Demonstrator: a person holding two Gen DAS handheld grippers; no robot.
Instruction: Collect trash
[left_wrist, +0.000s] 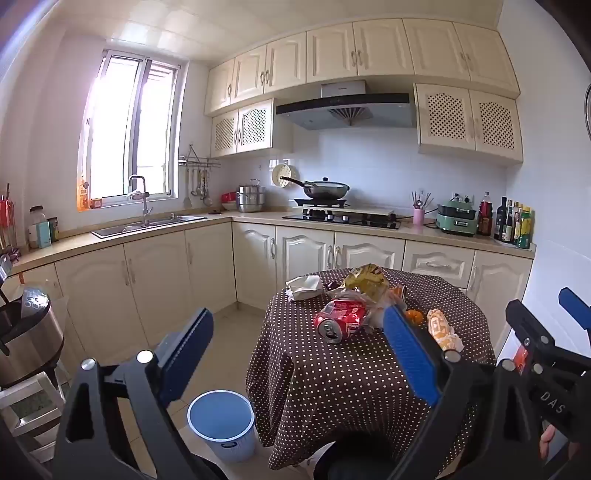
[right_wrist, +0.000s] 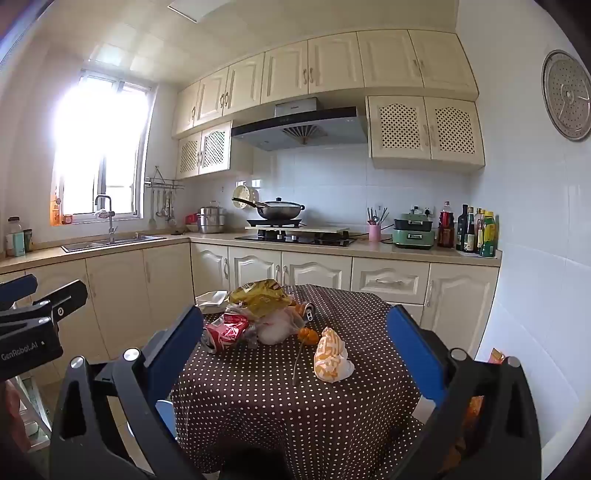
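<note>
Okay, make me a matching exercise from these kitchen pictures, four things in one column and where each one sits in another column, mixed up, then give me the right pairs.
Things:
1. crushed red drink can
2. blue plastic bucket with a white rim
3. dark lidded wok
4. pink utensil cup

Places:
A. on the floor beside the round table
B. on the gas stove under the range hood
C. on the brown polka-dot tablecloth
D. on the counter next to the green appliance

Pairs: 1-C, 2-A, 3-B, 4-D
</note>
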